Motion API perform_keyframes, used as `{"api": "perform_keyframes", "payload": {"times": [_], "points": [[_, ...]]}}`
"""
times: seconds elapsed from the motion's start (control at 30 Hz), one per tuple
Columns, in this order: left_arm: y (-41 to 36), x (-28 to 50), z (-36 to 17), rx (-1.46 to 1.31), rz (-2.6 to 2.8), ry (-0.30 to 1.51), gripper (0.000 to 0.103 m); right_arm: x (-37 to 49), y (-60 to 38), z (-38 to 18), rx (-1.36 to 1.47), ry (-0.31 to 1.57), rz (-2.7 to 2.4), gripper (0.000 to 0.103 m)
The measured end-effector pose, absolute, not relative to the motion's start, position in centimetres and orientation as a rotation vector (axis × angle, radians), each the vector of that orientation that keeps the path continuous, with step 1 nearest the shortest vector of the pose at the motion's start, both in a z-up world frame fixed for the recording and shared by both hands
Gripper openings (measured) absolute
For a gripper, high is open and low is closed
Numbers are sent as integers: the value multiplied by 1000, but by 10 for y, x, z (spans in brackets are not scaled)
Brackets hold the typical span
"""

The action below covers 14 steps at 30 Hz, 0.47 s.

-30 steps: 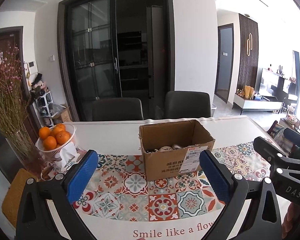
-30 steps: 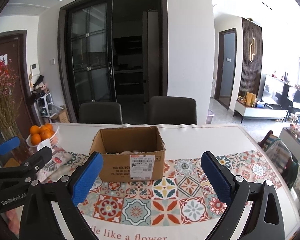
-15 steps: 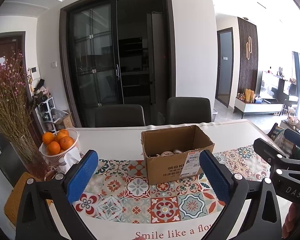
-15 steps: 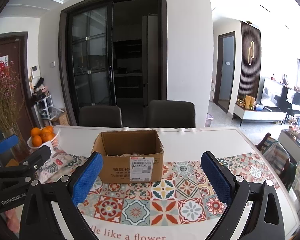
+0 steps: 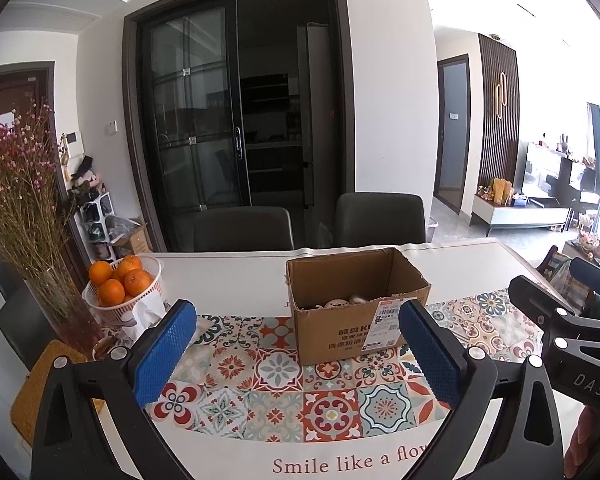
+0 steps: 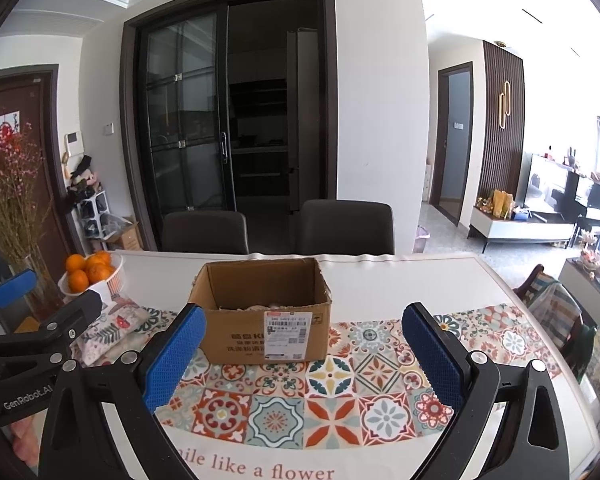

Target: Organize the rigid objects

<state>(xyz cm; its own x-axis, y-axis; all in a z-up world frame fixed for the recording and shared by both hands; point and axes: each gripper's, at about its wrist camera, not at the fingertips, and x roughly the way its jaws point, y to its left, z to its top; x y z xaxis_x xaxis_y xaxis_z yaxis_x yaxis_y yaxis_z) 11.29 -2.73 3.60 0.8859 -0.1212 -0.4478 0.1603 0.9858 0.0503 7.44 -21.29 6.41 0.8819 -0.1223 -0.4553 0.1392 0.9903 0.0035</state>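
Observation:
An open cardboard box with a shipping label stands on the patterned table runner. Pale objects lie in its bottom, mostly hidden by the front wall. My left gripper is open, held back from the box near the table's front edge, nothing between its blue pads. My right gripper is open too, empty, the box ahead between its fingers' line of sight. Each gripper shows at the edge of the other's view.
A white basket of oranges and a glass vase of dried flowers stand at the table's left. A floral cloth lies beside them. Two dark chairs sit behind the white table.
Both grippers have drawn back and tilted up a little, so the box looks smaller and lower in each view. Jaws stayed open.

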Motion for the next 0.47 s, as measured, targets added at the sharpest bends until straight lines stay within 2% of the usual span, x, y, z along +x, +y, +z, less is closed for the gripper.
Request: {"api": "perform_keyframes", "payload": {"times": [0.47], "points": [[-27,110,37,83,-144,465,103,71,-212,64,36,473,-129,99]]}}
